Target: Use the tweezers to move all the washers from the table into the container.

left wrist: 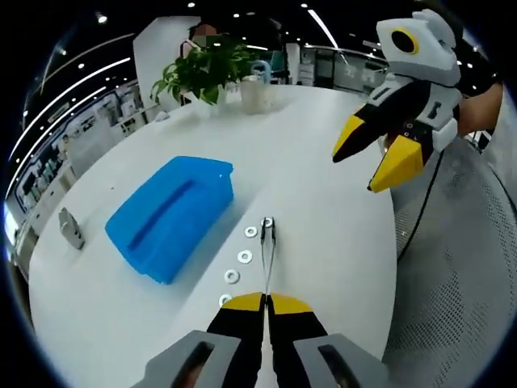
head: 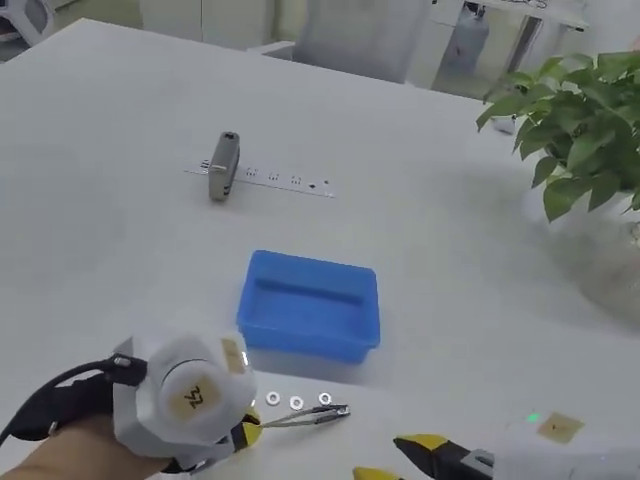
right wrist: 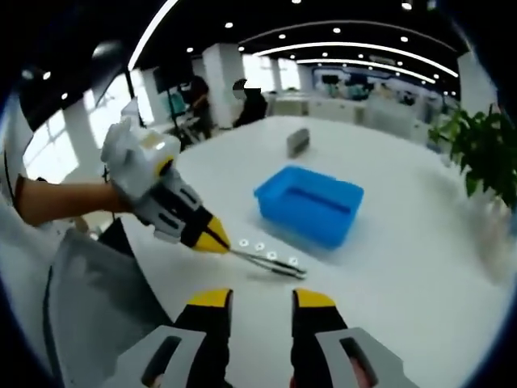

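– While you had that capture open, what was the layout, biggest stuff first?
– White table (head: 120, 260) took up most of the head view. Leafy green plant (head: 585, 120) stood at its far right. Blue container (head: 300, 342) sat mid-table, open side up. Grey block (head: 224, 165) lay across a thin strip, well behind the container.
– Grippers?
– Left gripper (head: 250, 420) was low at the near left, with a hand around its white body. Its claw was pressed together on the back end of the tweezers (head: 305, 415). The left gripper view showed the yellow jaw ends meeting with no gap. Right gripper (head: 395, 458) was at the near right edge, close to the tweezers' tips but apart from them. Its claw was spread wide and had hold of nothing. The right gripper view showed bare table between the two jaws.
– Tweezers and washers, where exactly?
– Tweezers lay nearly flat, pointing away from the left claw. They ran along the container's near wall, not touching it. Washers (head: 296, 403) lay on the table in a short row between tweezers and container, just beside the tweezers. Three were clear in the head view, and the left gripper view showed at least four. Tweezer tips sat right by the end washer of the row. Couldn't tell whether they touched or pinched it.
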